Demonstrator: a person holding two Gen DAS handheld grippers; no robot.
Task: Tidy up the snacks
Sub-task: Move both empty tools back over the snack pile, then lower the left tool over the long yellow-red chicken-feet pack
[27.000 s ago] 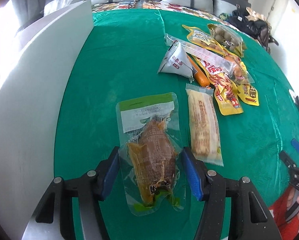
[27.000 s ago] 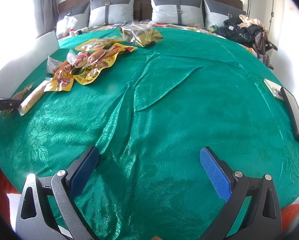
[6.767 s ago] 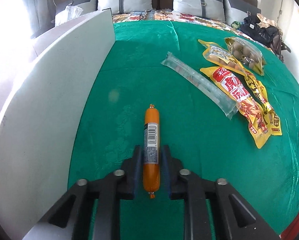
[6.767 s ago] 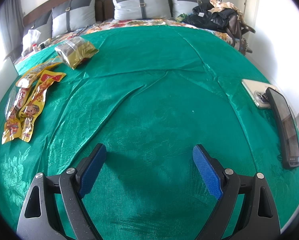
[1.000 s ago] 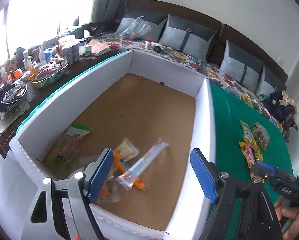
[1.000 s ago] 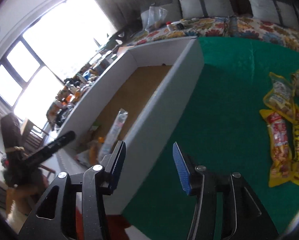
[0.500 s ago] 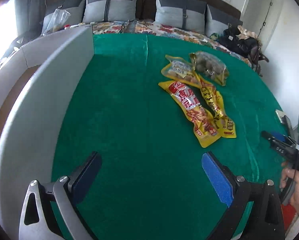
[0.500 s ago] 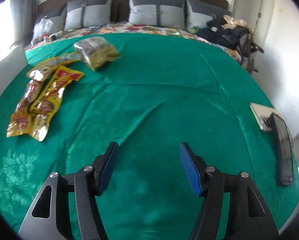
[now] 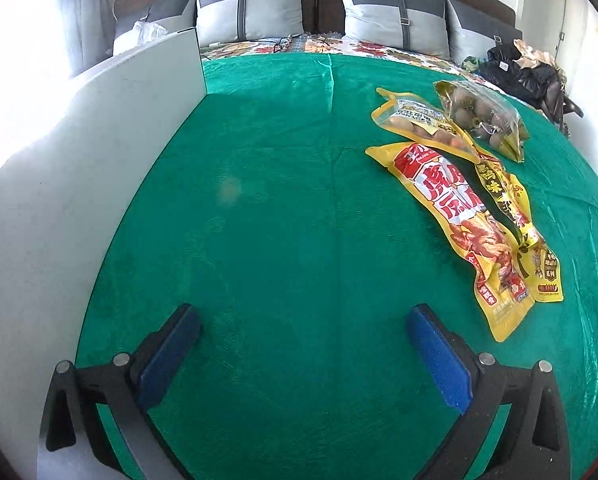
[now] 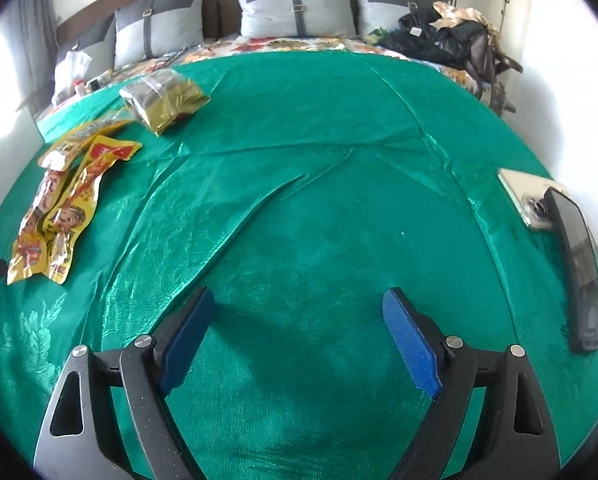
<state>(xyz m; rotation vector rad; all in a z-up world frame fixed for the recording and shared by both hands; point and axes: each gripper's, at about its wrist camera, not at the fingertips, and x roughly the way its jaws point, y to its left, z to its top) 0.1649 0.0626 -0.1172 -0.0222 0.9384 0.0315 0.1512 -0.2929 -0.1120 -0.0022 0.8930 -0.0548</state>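
Reaching stage: left tool (image 9: 301,344) is empty, jaws spread wide, low over the green table (image 9: 283,208); I'd judge it is between picks.
Snacks left: four packets lie in a cluster on the right side of the left view: long red-and-yellow packet (image 9: 455,216), narrow yellow packet (image 9: 511,216) touching it, yellow pouch (image 9: 415,120), clear bag of brown balls (image 9: 483,118).
Destination: likely the white box (image 9: 79,184) just left of the tool.
Next move: swing right, straddle the red-and-yellow packet, squeeze.
Right tool (image 10: 297,338): released, empty, level over bare cloth, well apart from the snacks.
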